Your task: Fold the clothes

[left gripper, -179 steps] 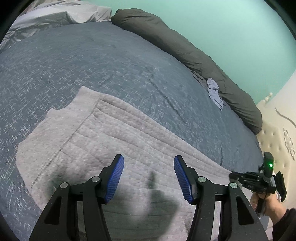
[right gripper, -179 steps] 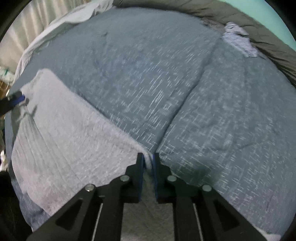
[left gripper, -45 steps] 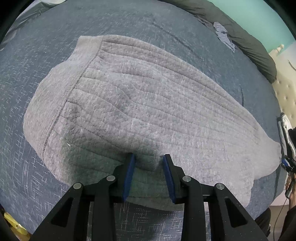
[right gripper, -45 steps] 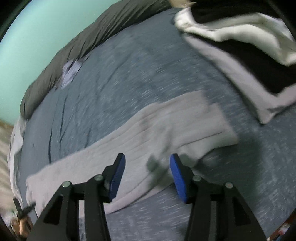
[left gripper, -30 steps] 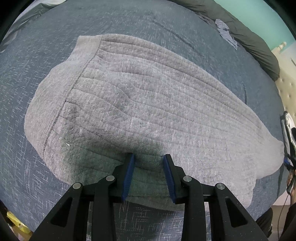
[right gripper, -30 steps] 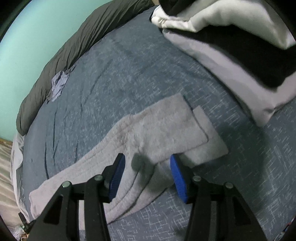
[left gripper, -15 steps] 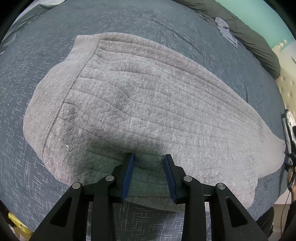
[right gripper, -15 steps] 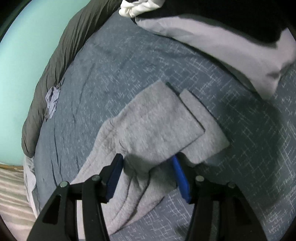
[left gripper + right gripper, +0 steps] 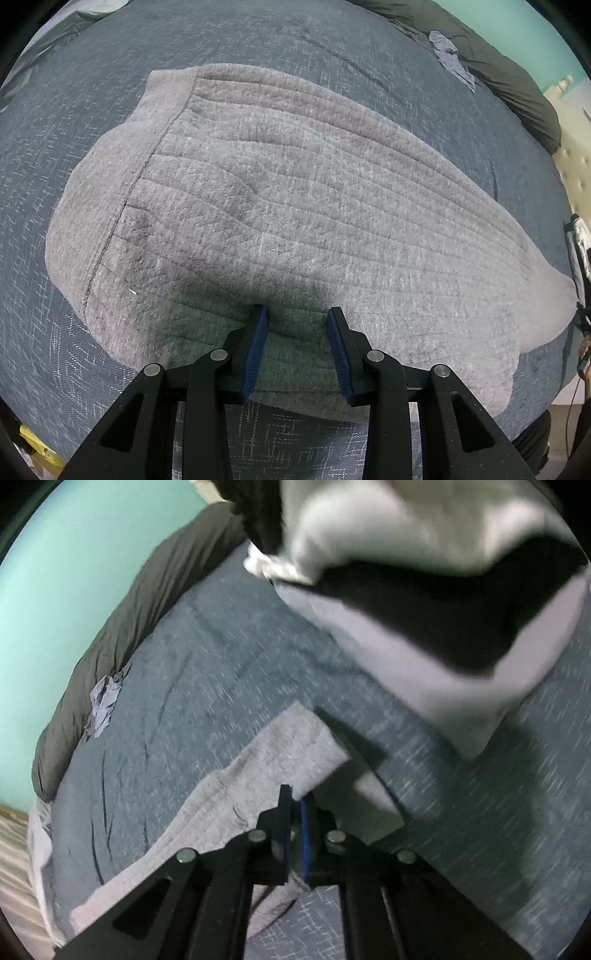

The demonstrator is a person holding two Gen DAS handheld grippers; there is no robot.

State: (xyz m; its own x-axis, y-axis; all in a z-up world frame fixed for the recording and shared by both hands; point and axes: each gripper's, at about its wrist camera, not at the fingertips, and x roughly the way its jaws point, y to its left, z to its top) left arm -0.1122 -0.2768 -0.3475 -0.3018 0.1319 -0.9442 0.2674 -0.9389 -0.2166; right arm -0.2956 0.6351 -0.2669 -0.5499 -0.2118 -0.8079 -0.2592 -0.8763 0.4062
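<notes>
1. Blue-grey bedspread (image 9: 110,55) carries the grey ribbed garment (image 9: 295,192), spread flat.
2. Left gripper (image 9: 297,314) presses on the garment's near edge, jaws narrowly apart.
3. Right gripper (image 9: 293,805) has clamped the garment's cuff end (image 9: 291,746), lifting it.

**Grey ribbed garment on blue bedspread**

Grey ribbed knit garment (image 9: 303,206) spread flat across blue bedspread (image 9: 258,40), seam down one side; narrow end (image 9: 291,746) lifted, pinched between right gripper (image 9: 294,805) pads.
</notes>
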